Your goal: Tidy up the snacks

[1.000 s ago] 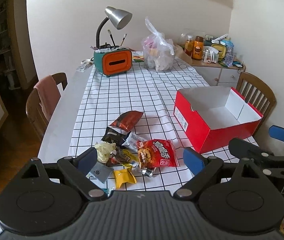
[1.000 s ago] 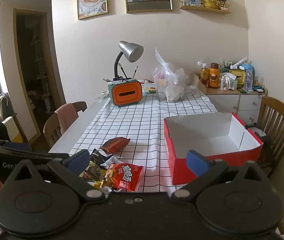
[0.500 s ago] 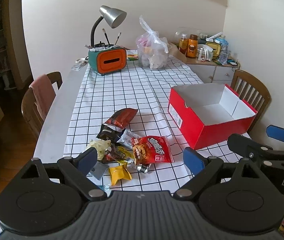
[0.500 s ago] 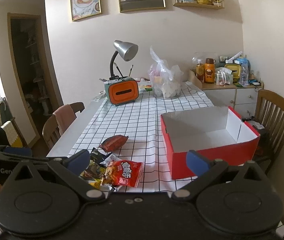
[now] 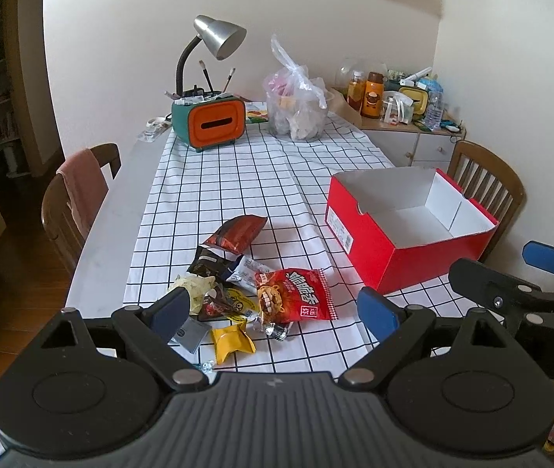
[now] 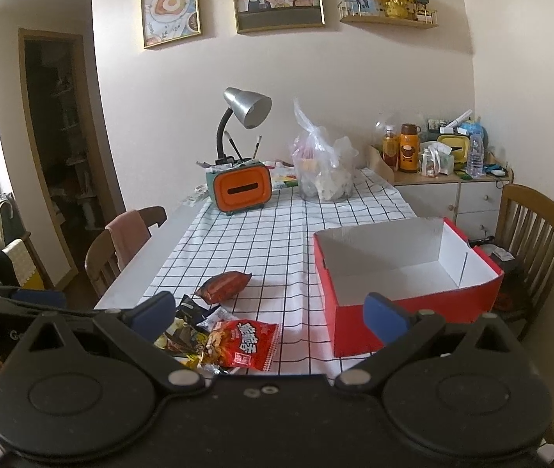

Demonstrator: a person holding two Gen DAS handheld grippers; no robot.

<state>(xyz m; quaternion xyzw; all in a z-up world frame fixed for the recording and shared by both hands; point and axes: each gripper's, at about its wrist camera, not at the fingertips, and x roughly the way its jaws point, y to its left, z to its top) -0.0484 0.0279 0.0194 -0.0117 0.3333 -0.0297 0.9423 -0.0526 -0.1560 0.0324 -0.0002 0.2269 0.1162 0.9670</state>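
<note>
Heap of crinkled foil snack packets (image 5: 253, 292), glossy red bag (image 5: 296, 295) uppermost, on the grid-checked cloth surface (image 5: 238, 179), beside an open rectangular red cardboard box (image 5: 405, 230) with white interior. Left hand-held gripper (image 5: 275, 314) and right hand-held gripper (image 6: 269, 312): blue-padded fingers spread wide, holding nothing.

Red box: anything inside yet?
The red box shows only bare white walls, a divider and white floor; no snacks. The near wall hides the front strip of its floor in both views.
</note>
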